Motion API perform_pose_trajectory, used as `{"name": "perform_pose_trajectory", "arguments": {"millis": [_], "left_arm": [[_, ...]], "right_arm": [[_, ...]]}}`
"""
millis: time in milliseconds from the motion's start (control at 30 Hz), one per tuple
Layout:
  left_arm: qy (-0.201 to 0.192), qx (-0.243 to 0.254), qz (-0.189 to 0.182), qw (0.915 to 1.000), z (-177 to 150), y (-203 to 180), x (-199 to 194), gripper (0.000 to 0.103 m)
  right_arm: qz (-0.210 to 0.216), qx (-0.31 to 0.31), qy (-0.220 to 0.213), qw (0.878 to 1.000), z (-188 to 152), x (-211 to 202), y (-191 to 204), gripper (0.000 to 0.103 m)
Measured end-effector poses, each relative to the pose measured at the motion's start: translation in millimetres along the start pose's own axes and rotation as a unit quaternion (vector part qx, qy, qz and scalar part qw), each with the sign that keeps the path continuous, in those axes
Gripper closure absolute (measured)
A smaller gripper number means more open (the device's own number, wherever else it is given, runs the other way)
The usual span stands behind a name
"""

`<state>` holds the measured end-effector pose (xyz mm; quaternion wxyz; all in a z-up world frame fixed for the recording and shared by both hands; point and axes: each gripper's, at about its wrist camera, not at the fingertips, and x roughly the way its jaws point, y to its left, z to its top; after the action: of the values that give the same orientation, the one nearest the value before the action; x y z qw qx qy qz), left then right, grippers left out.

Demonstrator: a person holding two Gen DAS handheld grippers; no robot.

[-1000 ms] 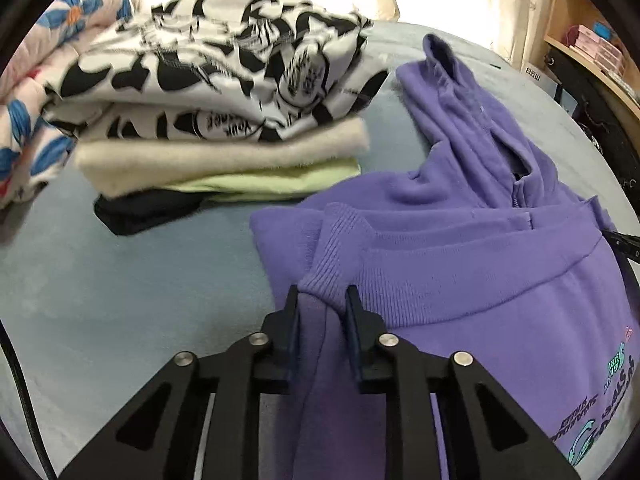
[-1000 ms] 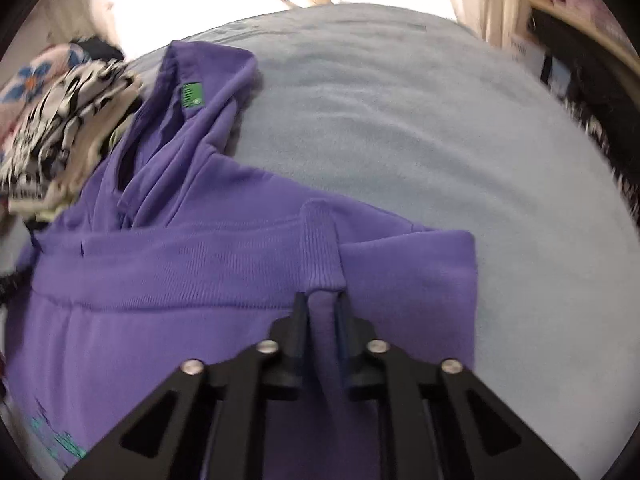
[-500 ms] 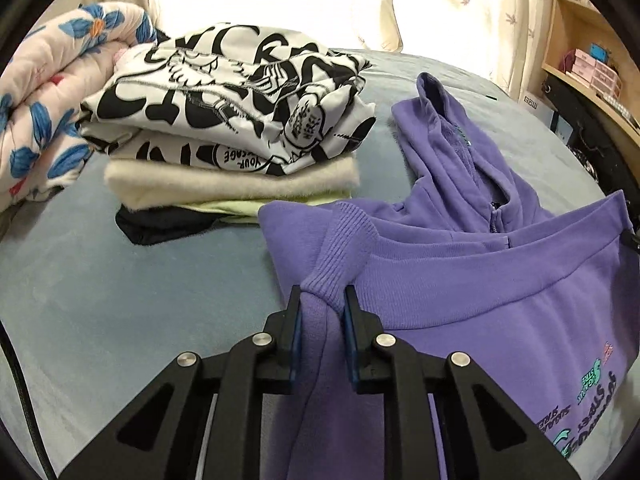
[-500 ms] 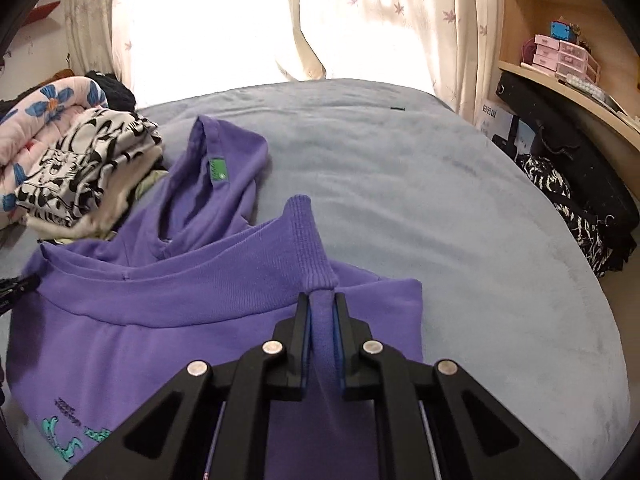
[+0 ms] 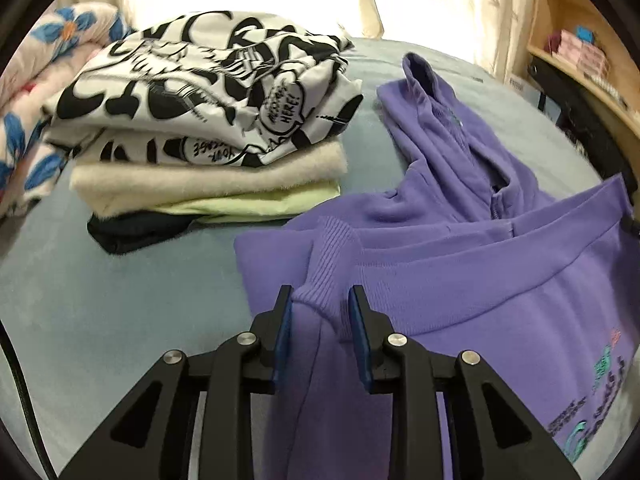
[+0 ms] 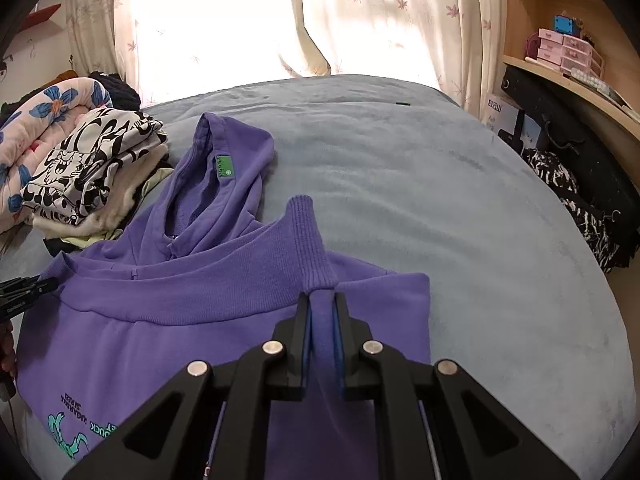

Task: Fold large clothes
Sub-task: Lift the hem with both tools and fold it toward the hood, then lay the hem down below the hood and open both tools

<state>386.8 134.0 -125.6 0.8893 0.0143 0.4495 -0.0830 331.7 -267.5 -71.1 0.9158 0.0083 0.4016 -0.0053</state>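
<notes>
Purple fleece fills both our views: the purple hoodie lies on the grey-blue bedspread, its hem and both ribbed cuffs folded up over the body, its hood stretching away from us toward the curtained window. Our right gripper is clamped tight on the sleeve just below the right ribbed cuff, the blue pads pressing the cloth from both sides. Our left gripper stands with its jaws parted; the left ribbed cuff sits between them, touching the left pad while the right finger stands clear of the fabric. Teal printed lettering shows on the hoodie body near our left gripper's side. Left of the hoodie sits a stack of folded clothes, topped by a black-and-white printed garment over a cream fuzzy one, a pale green one and a black one at the bottom. Beyond that stack lies a floral quilt. Right of the hoodie, past the bed's edge, a wooden shelf holds small pink drawer boxes.
</notes>
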Motion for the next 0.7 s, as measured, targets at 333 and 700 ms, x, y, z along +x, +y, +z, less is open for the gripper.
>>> {"name": "perform_pose_trajectory", "arguments": {"millis": [333,700], "left_arm": [[-0.008,0.083,0.086,0.9928,14.1,-23.3,-10.3,0.093],[-0.047,-0.032,0.051,0.9971,56.4,-6.5,8.4,0.093]], "right_arm": [[-0.009,0.016,-0.012,1.0,0.3,-11.3,-8.7,0.094],[-0.042,0.082,0.009,0.996,11.1,42.7,-43.8,0.095]]}}
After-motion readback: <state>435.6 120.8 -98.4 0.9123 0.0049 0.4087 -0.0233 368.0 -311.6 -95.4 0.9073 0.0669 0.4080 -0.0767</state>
